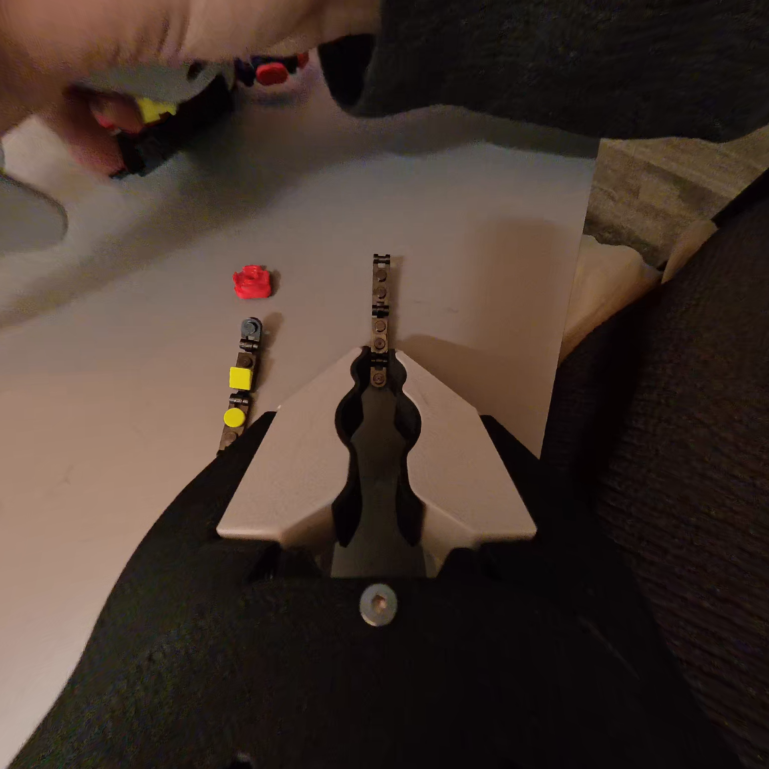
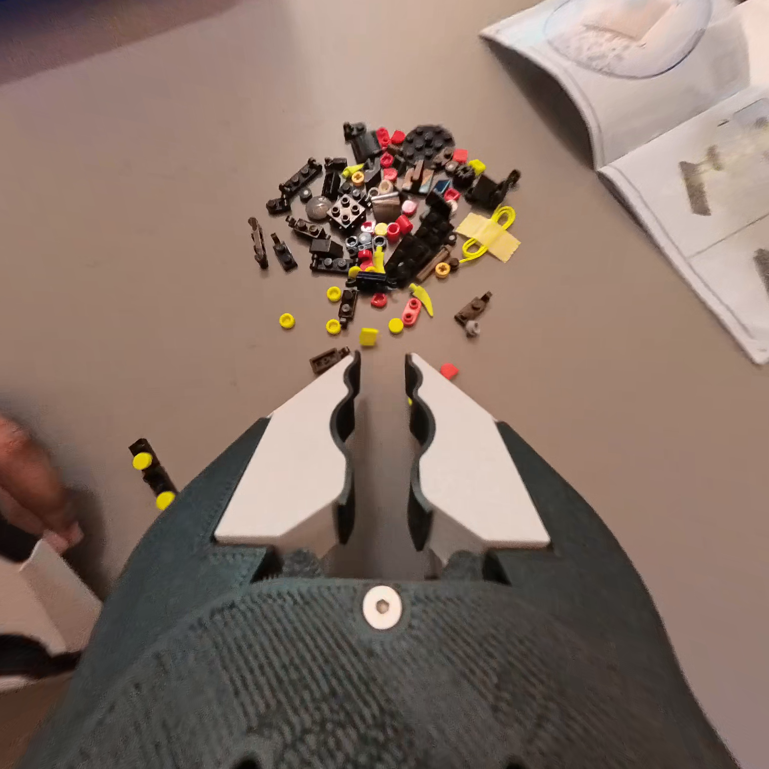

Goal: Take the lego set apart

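Pinching a black hinged strip (image 1: 382, 316), left claw (image 1: 378, 366); right claw (image 2: 383, 360) spread.

Our left claw (image 1: 378, 358) has two pale grey wedge-shaped fingers (image 1: 299, 449) lined on their inner edges with wavy black pads, set in a rough black printed body; behind them sits a silver hex-socket screw (image 1: 378, 604). Our right claw (image 2: 382, 362) has the same pale fingers (image 2: 291, 457), a dark teal ribbed body and a white hex-socket screw (image 2: 382, 606).
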The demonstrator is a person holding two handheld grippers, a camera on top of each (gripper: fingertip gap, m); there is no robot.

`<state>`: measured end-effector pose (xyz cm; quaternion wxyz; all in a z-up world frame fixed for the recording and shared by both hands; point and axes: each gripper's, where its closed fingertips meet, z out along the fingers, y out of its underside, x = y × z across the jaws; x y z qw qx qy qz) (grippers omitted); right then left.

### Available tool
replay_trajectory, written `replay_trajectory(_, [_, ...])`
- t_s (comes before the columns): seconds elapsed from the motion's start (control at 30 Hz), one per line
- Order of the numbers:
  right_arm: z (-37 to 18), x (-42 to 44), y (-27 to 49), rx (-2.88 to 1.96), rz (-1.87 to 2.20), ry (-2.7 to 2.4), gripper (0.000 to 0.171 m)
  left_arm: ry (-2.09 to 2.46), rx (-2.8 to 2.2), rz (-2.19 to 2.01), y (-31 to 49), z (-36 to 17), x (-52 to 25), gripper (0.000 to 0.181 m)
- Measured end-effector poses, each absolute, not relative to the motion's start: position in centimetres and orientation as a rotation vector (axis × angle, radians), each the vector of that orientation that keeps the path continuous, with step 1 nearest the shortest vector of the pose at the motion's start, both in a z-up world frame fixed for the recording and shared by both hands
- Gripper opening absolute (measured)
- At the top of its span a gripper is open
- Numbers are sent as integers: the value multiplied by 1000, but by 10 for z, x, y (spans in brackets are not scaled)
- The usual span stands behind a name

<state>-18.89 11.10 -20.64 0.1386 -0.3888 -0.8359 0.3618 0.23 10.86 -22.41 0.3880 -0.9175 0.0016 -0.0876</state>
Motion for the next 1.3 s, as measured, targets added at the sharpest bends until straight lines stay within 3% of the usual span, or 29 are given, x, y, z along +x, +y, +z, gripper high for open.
replay_trajectory(0.27, [-139,-104,152,-977,1244,-2265,29,-141,-2249,-298,111,-211,-10,6])
replay_trajectory(0.5, [-158,-21,145,-813,1304,-2295,35,-410,-2027,-672,117,-189,-14,6])
replay_trajectory(0.77, [-176,-21,132,-553,990,-2349,49,-593,-1838,-1013,120,-176,-11,5])
replay_trajectory(0.97, [-169,-19,134,-562,1061,-2343,44,-602,-1791,-1074,121,-170,-9,4])
replay_trajectory(1.17, [-181,-15,140,-555,990,-2413,15,-671,-1717,-1111,118,-167,-18,5])
replay_trajectory(1.3, [-176,-18,135,-610,1077,-2385,26,-690,-1671,-1148,119,-162,-20,5])
